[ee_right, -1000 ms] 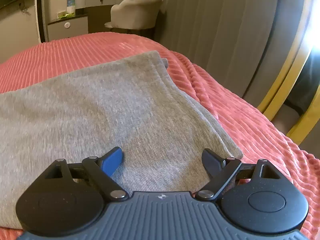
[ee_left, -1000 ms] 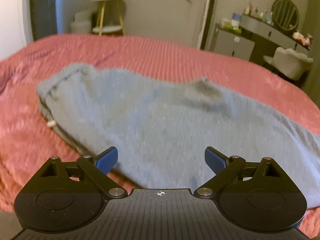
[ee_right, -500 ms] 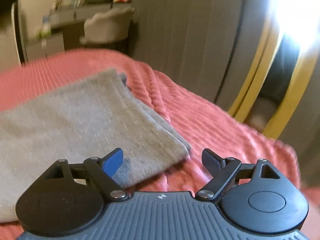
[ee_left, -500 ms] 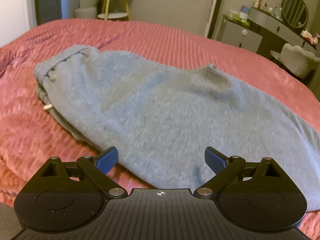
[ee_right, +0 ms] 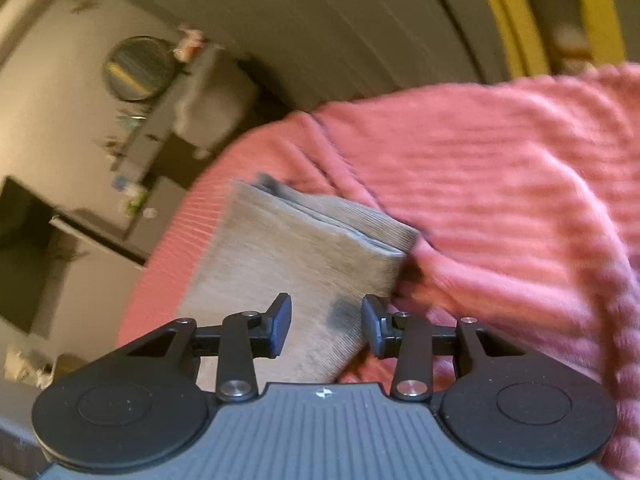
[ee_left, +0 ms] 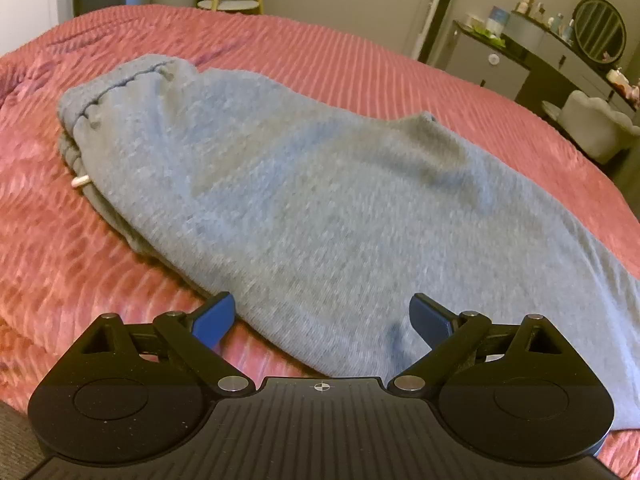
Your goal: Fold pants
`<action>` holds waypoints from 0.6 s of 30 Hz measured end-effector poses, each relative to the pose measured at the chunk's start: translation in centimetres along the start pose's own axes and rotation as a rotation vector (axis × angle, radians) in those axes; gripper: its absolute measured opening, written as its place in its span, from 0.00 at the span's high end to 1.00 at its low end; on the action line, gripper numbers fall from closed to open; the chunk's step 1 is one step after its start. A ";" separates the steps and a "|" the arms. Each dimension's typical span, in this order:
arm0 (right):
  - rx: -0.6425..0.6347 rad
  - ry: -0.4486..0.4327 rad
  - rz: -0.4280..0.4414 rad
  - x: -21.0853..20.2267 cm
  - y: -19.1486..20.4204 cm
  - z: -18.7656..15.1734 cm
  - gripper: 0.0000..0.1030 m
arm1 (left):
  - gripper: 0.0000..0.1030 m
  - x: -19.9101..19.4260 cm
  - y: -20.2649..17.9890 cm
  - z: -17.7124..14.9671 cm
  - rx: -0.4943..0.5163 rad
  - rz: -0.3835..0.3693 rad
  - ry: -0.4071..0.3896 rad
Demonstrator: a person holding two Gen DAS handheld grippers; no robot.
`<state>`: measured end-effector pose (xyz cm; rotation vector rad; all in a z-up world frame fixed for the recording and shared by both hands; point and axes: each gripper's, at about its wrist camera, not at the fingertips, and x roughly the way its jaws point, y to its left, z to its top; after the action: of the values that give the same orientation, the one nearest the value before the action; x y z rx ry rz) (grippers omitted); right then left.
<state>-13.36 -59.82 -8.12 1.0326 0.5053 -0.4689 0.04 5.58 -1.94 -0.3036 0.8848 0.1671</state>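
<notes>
Grey sweatpants (ee_left: 320, 200) lie lengthwise on a pink ribbed bedspread (ee_left: 360, 64), folded leg over leg; gathered waistband toward the bed's far left side, white drawstring tip (ee_left: 79, 181) poking out at that end. No readable writing or brand anywhere; frames are soft. Left gripper (ee_left: 322, 320) is wide open over the near edge of the pants, blue pads apart, nothing pinched. In the right wrist view the picture is rolled and blurred. Right gripper (ee_right: 326, 328) has just been closing to a narrow gap, straddling the cuff end (ee_right: 320, 240); fabric is between the pads, but I cannot tell whether they press on it. Cuff end sits near the bed's edge, with bare bedspread beyond it. Dresser (ee_left: 532, 52) stands well apart.
</notes>
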 end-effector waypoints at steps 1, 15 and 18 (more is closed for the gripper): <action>0.007 -0.008 0.002 -0.2 0.0 -0.3 0.62 | 0.05 0.1 0.1 0.1 -0.002 -0.001 0.002; -0.074 -0.087 -0.055 -0.6 0.1 -0.3 0.97 | 0.06 1.1 -0.4 -0.1 0.015 -0.001 0.051; -0.097 -0.144 -0.024 -1.4 1.3 0.0 0.98 | 0.06 1.3 -0.3 -0.1 0.003 -0.010 0.072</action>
<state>-13.74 -59.09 -6.41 0.8933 0.4082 -0.5307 0.86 5.29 -3.01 -0.3123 0.9548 0.1465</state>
